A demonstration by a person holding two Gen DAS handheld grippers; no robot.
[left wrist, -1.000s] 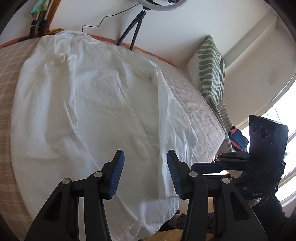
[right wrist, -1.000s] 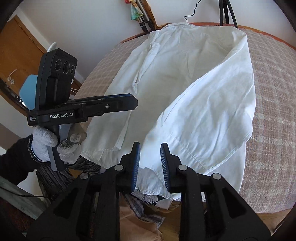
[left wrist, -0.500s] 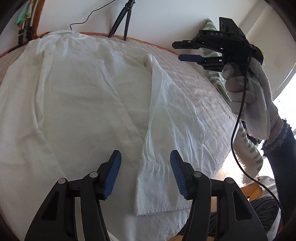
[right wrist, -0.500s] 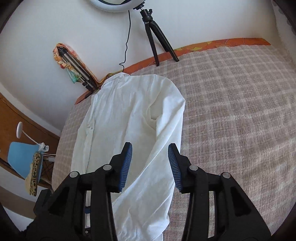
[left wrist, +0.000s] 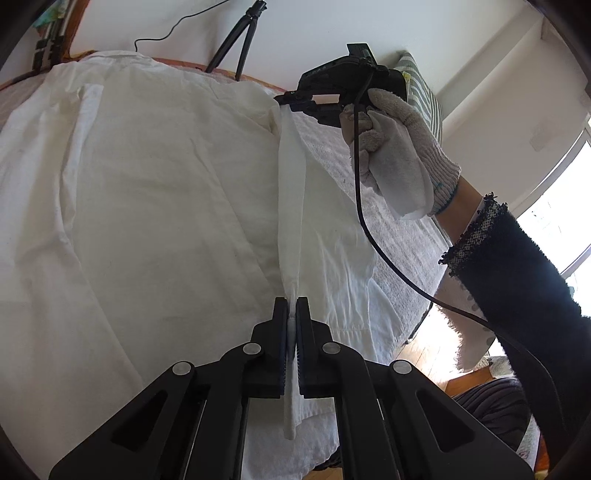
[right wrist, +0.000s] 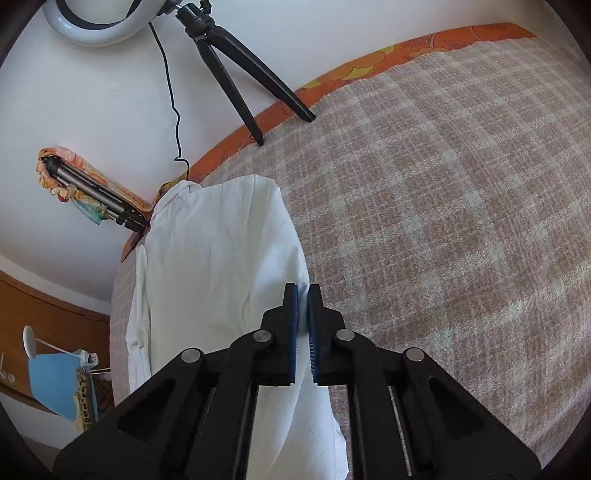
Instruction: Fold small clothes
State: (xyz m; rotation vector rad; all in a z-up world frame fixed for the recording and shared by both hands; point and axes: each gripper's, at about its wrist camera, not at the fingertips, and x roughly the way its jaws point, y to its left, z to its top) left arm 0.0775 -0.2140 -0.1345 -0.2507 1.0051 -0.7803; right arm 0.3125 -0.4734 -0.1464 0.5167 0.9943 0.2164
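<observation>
Tripod (right wrist: pixel 236 70) and ring light (right wrist: pixel 96 22) beyond white shirt (left wrist: pixel 155 192).

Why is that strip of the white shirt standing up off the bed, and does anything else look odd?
Nothing looks damaged. The sleeve of the white shirt is pinched near the cuff by the left gripper and near the shoulder by the right gripper, so it is stretched into a raised ridge. The rest lies flat, merely creased.

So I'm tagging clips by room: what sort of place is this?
Most likely a bedroom at home: a white shirt lies on a bed with a checked blanket, a striped pillow against the wall, and a ring light beside it.
</observation>
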